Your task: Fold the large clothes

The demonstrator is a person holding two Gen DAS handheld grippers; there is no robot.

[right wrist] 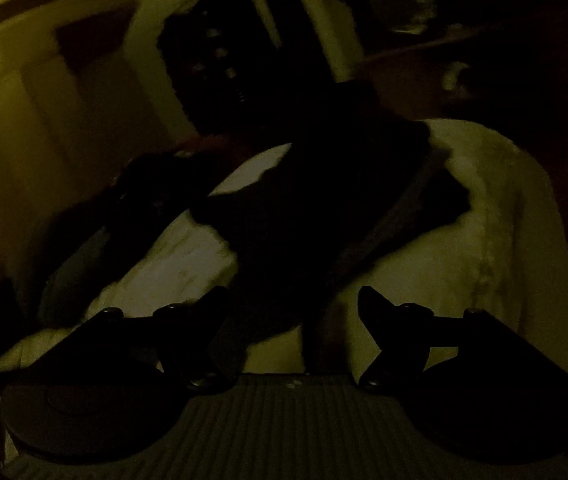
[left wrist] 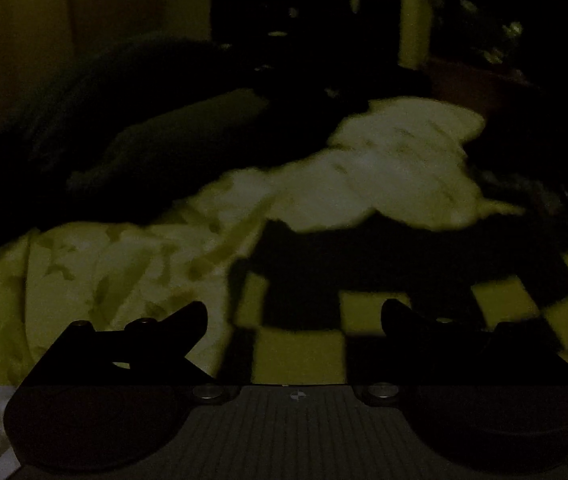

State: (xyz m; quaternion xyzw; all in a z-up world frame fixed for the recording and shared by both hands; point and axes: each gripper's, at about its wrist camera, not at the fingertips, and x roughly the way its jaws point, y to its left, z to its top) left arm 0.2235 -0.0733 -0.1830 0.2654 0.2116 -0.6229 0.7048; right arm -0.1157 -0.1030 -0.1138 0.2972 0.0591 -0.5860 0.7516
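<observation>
The scene is very dark. A pale, crumpled garment (left wrist: 384, 168) lies bunched across a checkered cover (left wrist: 300, 352), and its wider part (left wrist: 123, 264) spreads toward the lower left. My left gripper (left wrist: 296, 308) hovers over the cover with its fingers far apart and nothing between them. In the right wrist view the pale garment (right wrist: 464, 220) lies flatter, with a dark cloth (right wrist: 316, 200) draped diagonally over it. My right gripper (right wrist: 292, 294) stands open just above them. The dark cloth's lower end runs down into the gap between the fingers, and neither pad presses on it.
A dark mound of bedding or clothes (left wrist: 143, 120) lies behind the pale garment. Farther back stands a dark upright piece with small bright spots (left wrist: 284, 0), also in the right wrist view (right wrist: 211, 60), against a yellowish wall (right wrist: 23, 120).
</observation>
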